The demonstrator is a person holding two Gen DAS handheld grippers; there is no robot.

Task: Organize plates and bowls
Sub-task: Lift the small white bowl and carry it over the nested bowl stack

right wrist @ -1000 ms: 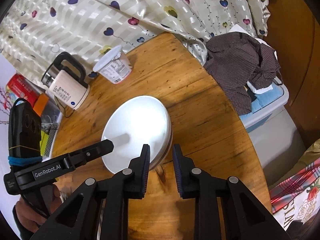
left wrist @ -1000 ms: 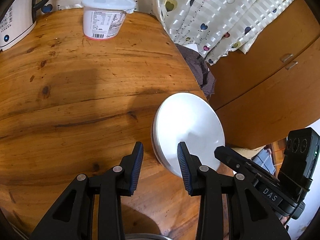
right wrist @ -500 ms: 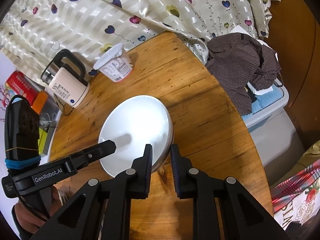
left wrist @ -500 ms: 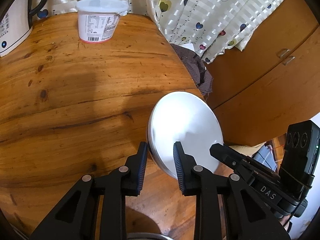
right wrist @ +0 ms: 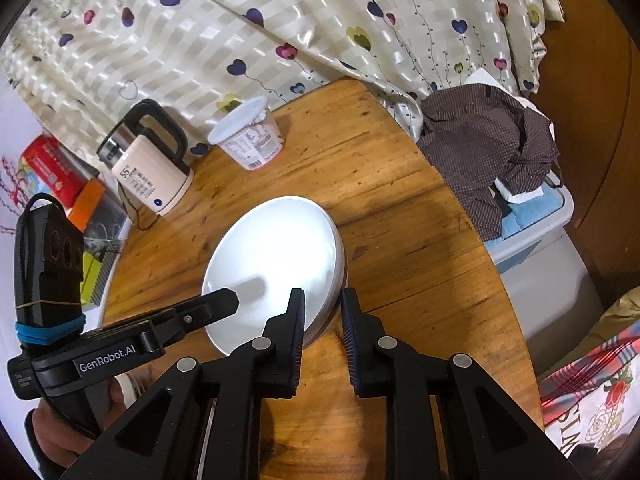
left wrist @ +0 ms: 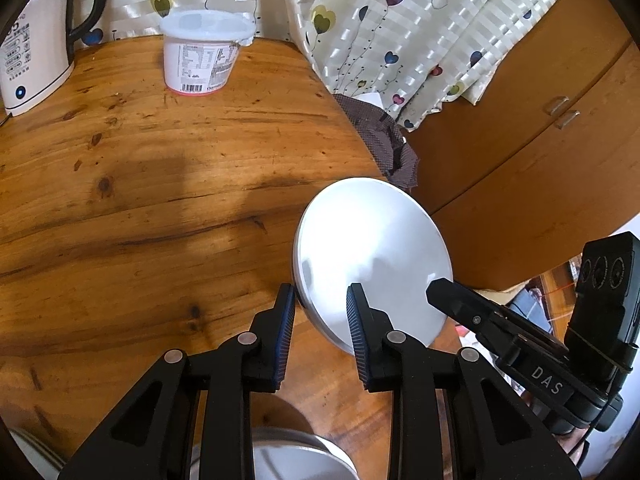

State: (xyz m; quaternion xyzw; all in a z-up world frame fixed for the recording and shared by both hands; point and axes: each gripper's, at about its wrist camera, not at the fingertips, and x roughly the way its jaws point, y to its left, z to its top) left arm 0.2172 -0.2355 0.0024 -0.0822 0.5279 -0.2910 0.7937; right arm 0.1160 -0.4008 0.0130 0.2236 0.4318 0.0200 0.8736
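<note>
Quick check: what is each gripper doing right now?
Left gripper: shut on the rim of the white plate.
Right gripper: shut on the plate's opposite rim.

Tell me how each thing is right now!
White plates: stacked, gripped at opposite rims by both tongs.
Left tongs: shut on the plates' rim.
Right tongs: shut on the plates' rim.
Tub: upright, lid on.
Kettle: upright, lid closed.
Brown shirt: crumpled on a bin beside the table.

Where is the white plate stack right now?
The white plate stack sits mid-table in the right wrist view, nearer than the yogurt tub and kettle, with the right tongs and left tongs straddling opposite rims.
</note>
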